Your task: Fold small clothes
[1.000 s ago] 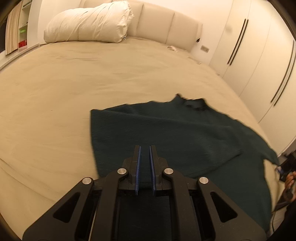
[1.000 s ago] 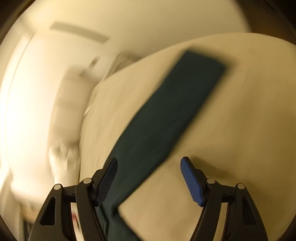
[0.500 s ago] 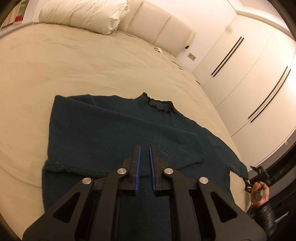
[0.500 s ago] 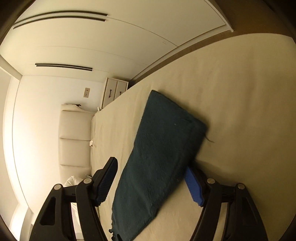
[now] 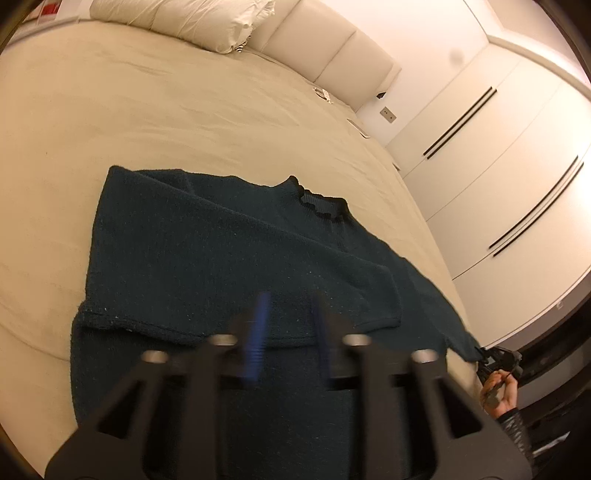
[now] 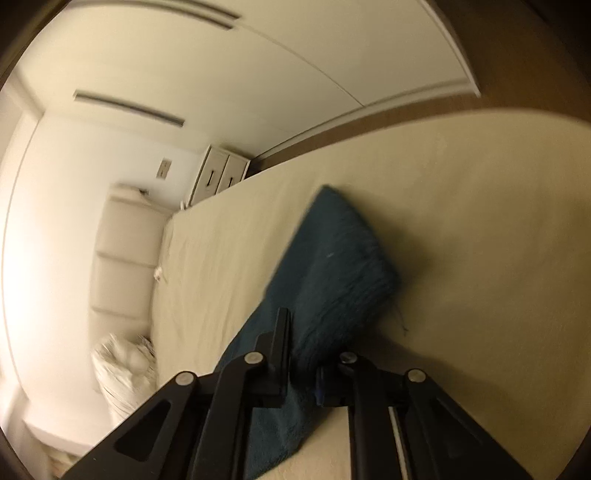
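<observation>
A dark teal sweater (image 5: 221, 258) lies flat on the beige bed (image 5: 147, 110), collar toward the headboard, with one sleeve folded across its body. My left gripper (image 5: 290, 299) hovers over the sweater's lower part. Its jaws are opening and blurred, and no fabric is pinched between them. The other sleeve (image 6: 332, 258) stretches out toward the bed's edge. My right gripper (image 6: 303, 350) is shut on that sleeve near its cuff. In the left wrist view the right gripper (image 5: 496, 360) shows small at the sleeve's end, with a hand (image 5: 504, 395) behind it.
A white pillow (image 5: 184, 18) and padded headboard (image 5: 332, 59) are at the far end of the bed. Small flat items (image 5: 323, 94) lie near the headboard. White wardrobe doors (image 5: 498, 147) run along the right. A drawer unit (image 6: 221, 177) stands by the bed's far corner.
My left jaws went from shut to apart and the left view rolled. My right gripper moved in over the sleeve and closed on it.
</observation>
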A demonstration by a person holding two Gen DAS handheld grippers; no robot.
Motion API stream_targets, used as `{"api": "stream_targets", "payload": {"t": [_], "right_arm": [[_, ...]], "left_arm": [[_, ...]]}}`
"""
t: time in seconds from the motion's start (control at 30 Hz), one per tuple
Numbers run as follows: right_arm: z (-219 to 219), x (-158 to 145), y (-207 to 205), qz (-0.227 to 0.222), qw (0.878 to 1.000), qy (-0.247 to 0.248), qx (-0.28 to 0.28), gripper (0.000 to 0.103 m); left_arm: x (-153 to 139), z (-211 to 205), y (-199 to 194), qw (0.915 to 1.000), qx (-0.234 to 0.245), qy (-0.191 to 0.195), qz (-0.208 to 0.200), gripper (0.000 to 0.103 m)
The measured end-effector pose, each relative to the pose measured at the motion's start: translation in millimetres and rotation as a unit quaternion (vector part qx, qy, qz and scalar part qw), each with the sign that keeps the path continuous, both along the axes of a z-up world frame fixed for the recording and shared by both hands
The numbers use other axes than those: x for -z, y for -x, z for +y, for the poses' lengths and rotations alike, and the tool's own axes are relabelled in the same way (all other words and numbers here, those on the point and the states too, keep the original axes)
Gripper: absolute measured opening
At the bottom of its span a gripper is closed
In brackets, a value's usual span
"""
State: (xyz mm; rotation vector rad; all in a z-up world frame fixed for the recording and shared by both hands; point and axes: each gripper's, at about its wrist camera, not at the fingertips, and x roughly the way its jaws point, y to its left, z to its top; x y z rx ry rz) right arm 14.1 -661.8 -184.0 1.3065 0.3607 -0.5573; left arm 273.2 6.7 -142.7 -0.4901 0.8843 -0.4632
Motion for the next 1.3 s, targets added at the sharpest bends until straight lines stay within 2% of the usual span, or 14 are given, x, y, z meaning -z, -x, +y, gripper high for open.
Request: {"api": "stream_targets", "payload": {"t": [0.03,0.07,0.17,0.33,0.4,0.5,0.6,0.73,0.87,0.9,1.0,1.1,1.2,1.3], "right_arm": [[5.7,-10.5,-4.1,0.008,1.0,0.02,-0.012,0.013],[11.9,-24.1,-15.1,0.015,0.999,0.043,-0.025,0.013],[50.8,-75.0,-59.7,0.041,0.985,0.141,-0.089,0.013],[193.6,-139.2,-156.2,0.029,0.923,0.292,-0.248,0.013],[269.8,-142.5,-192.4,0.013,0.886,0.33,-0.325,0.012],[356.8,-117.4,-234.5,0.021,0.838,0.358,-0.411,0.012],[405.9,-80.2,-260.1,0.044,0.818,0.343,-0.459,0.012],[422.0,-58.1,-265.9,0.053,0.813,0.337,-0.471,0.012],[433.9,-54.4,-232.5,0.052,0.806,0.344,-0.479,0.016],[441.4,-52.8,-233.8,0.052,0.802,0.348,-0.484,0.02],[447.4,-45.5,-235.4,0.033,0.796,0.325,-0.51,0.06],[446.7,-48.7,-225.5,-0.001,0.795,0.31,-0.521,0.064],[432.4,-47.3,-217.8,-0.013,0.812,0.275,-0.514,0.064],[398.9,-41.6,-197.5,-0.032,0.849,0.209,-0.484,0.064]], "left_arm": [[-0.1,2.0,-0.1,0.9999,-0.003,0.012,0.0,0.073],[-0.9,4.8,0.4,0.9996,-0.009,0.028,-0.002,0.078],[-0.8,6.3,-4.8,0.9985,-0.004,0.055,0.01,0.078],[2.7,2.9,-16.5,0.992,0.018,0.12,0.037,0.078],[6.1,-2.9,-25.3,0.9851,0.032,0.159,0.058,0.078],[18.2,-23.9,-45.8,0.9736,0.07,0.19,0.106,0.078],[28.6,-37.0,-57.4,0.9655,0.078,0.213,0.127,0.078],[44.1,-44.9,-68.4,0.9554,0.075,0.241,0.153,0.078],[60.3,-49.7,-86.7,0.9416,0.055,0.276,0.185,0.078],[61.8,-52.8,-92.5,0.9394,0.056,0.281,0.188,0.078],[66.6,-65.8,-103.4,0.9383,0.075,0.272,0.201,0.078],[73.1,-85.0,-110.7,0.9427,0.091,0.238,0.216,0.078],[76.6,-100.1,-115.8,0.9496,0.097,0.203,0.218,0.078],[74.5,-108.5,-120.6,0.9552,0.1,0.179,0.213,0.078]]}}
